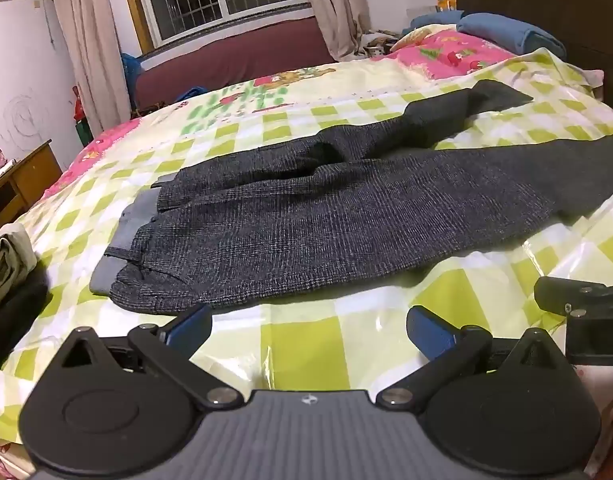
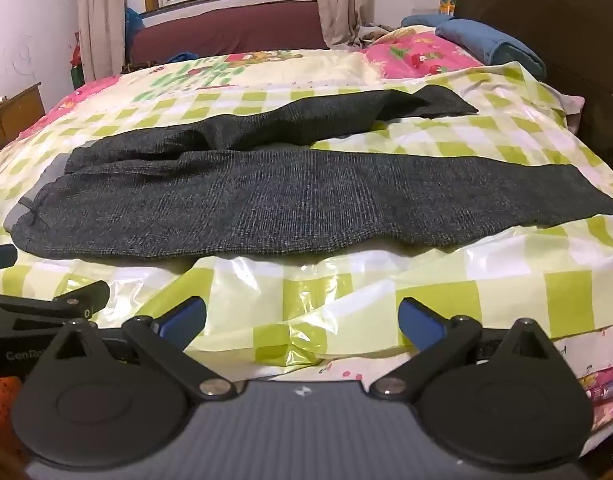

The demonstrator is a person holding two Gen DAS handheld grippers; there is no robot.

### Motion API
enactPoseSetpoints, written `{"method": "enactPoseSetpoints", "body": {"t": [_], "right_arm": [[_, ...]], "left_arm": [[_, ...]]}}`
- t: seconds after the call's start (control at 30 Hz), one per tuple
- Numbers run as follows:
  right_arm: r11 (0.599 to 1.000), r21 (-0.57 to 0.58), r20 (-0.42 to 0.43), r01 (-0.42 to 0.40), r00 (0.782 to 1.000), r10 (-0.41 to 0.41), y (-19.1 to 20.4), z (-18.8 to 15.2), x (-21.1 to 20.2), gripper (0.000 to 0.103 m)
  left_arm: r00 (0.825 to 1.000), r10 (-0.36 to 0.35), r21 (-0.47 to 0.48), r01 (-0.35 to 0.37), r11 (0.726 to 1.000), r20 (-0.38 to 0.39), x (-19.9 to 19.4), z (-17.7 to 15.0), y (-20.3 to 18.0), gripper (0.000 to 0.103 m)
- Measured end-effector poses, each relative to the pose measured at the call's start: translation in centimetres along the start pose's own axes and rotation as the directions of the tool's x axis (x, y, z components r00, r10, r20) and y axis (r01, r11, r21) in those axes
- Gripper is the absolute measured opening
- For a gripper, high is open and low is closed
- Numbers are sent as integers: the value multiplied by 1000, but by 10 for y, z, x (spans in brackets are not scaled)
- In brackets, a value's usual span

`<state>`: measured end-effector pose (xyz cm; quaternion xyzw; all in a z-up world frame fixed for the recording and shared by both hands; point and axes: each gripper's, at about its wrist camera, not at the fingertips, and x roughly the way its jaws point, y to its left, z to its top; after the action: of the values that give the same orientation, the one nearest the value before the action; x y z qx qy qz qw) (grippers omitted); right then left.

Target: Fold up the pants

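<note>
Pants (image 1: 306,216) lie flat across the middle of my left view, on the bed's green-checked plastic cover (image 1: 306,336), waistband at centre left with its grey lining turned out, both legs running to the right edge. The near leg lies smooth; the far one is creased and veers off toward the upper right. My left tool (image 1: 308,328) hangs at the bottom centre, fingers wide apart, nothing between them, just short of the hem side. In my right view the right tool (image 2: 302,318) is likewise spread and empty, low centre, short of the near leg. I judge the cloth soft, thickish, limp and not slippery, though the cover under it may slide. I would pinch the waistband corner with the left and the near cuff (image 2: 594,200) with the right.
</note>
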<state>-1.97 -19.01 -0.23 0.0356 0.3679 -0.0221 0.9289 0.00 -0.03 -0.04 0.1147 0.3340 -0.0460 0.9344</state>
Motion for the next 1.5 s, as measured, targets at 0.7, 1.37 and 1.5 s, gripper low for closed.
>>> {"method": "enactPoseSetpoints", "body": {"t": [0.7, 1.37, 1.5], "right_arm": [[1000, -27, -6, 4, 1000, -4, 5, -2, 4, 101], [1000, -27, -10, 0, 1000, 0, 5, -2, 4, 101], [1000, -27, -11, 0, 1000, 0, 5, -2, 4, 101]], "left_arm": [[1000, -18, 0, 18, 1000, -16, 3, -1, 0, 103], [999, -26, -1, 26, 1000, -31, 5, -3, 0, 103], [999, -26, -1, 26, 1000, -31, 5, -3, 0, 103]]}}
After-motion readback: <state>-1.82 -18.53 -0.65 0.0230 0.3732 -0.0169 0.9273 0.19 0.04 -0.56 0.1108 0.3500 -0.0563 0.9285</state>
